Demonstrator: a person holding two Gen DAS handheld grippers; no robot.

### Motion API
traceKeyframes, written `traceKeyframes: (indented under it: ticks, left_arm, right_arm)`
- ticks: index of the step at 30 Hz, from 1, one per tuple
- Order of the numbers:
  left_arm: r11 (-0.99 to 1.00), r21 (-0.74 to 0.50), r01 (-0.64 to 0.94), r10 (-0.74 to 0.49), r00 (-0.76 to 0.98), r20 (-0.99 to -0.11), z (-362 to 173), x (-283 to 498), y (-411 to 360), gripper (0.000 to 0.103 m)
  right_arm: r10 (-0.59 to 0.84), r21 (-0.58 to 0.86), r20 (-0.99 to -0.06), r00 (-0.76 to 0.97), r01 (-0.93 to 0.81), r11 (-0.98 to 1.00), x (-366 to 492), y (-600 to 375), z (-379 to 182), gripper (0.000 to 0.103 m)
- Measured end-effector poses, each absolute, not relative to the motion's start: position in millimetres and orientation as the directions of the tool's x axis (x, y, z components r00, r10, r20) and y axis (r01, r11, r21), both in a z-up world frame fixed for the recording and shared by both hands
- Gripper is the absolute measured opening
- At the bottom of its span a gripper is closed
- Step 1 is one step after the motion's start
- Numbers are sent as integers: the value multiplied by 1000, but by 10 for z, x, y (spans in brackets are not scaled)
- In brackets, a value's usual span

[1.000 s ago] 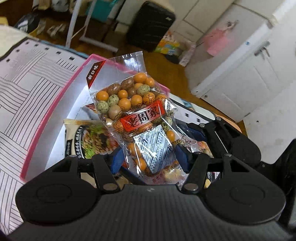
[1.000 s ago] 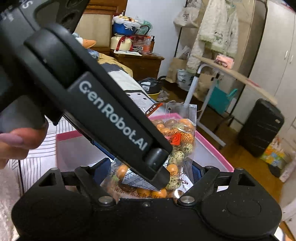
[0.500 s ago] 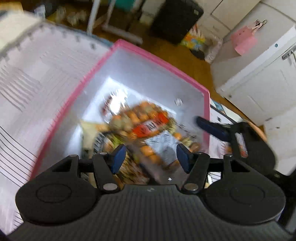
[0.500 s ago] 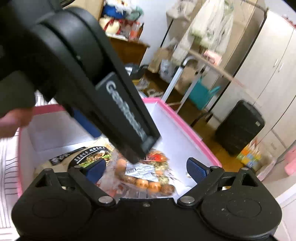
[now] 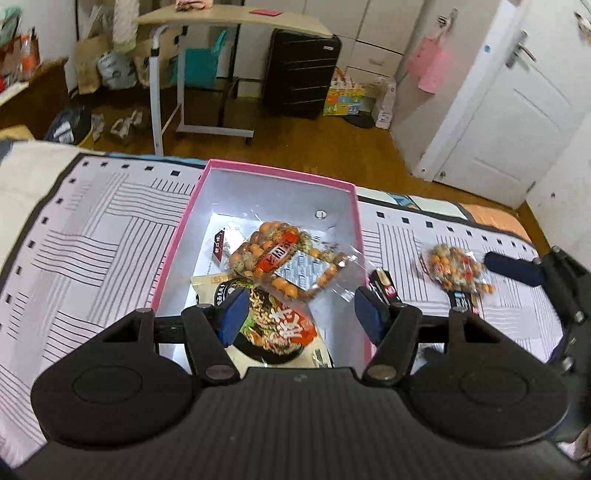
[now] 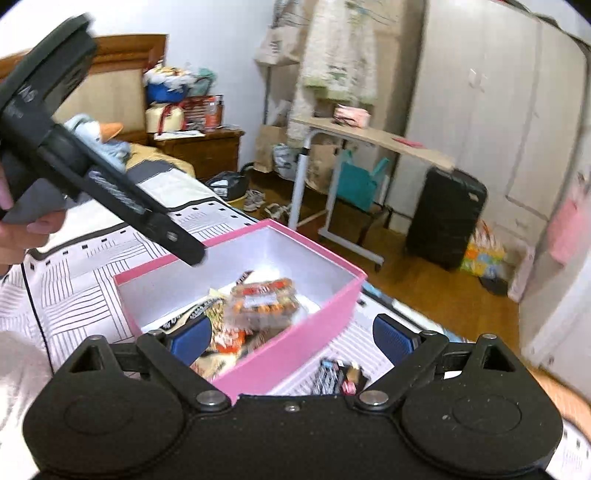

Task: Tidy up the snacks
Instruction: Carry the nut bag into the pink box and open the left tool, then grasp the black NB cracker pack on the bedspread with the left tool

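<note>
A pink box (image 5: 192,206) with a white inside stands on the striped bedsheet. A clear bag of coated peanuts (image 5: 280,258) lies in it on top of a noodle packet (image 5: 277,328). My left gripper (image 5: 299,314) is open and empty above the box's near end. A second peanut bag (image 5: 458,269) lies on the sheet right of the box, beside a small dark snack bar (image 5: 384,284). My right gripper (image 6: 291,339) is open and empty over the box's pink wall (image 6: 295,339). The peanut bag also shows in the right wrist view (image 6: 262,302).
The left gripper's body (image 6: 92,177) hangs over the box in the right wrist view. Dark snack bars (image 6: 336,376) lie on the sheet by the box. Beyond the bed are a wooden floor, a side table (image 5: 207,22) and a black suitcase (image 5: 299,70).
The peanut bag left my left gripper and dropped into the pink box. Both grippers rose and pulled back; the right one swung to the box's right side.
</note>
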State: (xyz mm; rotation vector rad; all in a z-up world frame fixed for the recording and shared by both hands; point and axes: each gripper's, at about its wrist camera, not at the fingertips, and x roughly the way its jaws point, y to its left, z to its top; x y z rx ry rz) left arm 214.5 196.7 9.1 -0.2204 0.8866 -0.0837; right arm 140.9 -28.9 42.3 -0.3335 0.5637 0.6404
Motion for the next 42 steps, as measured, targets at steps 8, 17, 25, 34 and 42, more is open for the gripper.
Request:
traceKeyframes:
  ticks: [8, 17, 25, 34, 42]
  left_arm:
    - [964, -249, 97, -254, 625, -738, 391, 1862, 1653, 62]
    - [934, -273, 228, -356, 587, -727, 445, 1800, 1040, 61]
    - [900, -314, 304, -432, 507, -746, 169, 2018, 435, 61]
    - [871, -363, 331, -485, 464, -741, -536, 2518, -270, 58]
    - [885, -360, 295, -453, 367, -812, -1301, 2978, -720, 55]
  right_arm:
    - [431, -13, -582, 689, -539, 842, 1349, -1070, 500, 96]
    - [361, -10, -591, 722, -453, 891, 1202, -1541, 399, 96]
    - [319, 2, -625, 712, -408, 913, 1302, -1740, 62, 96]
    - [329, 76, -655, 680, -373, 925, 1760, -1918, -864, 88]
    - [271, 94, -692, 669, -289, 953, 2113, -1839, -1457, 77]
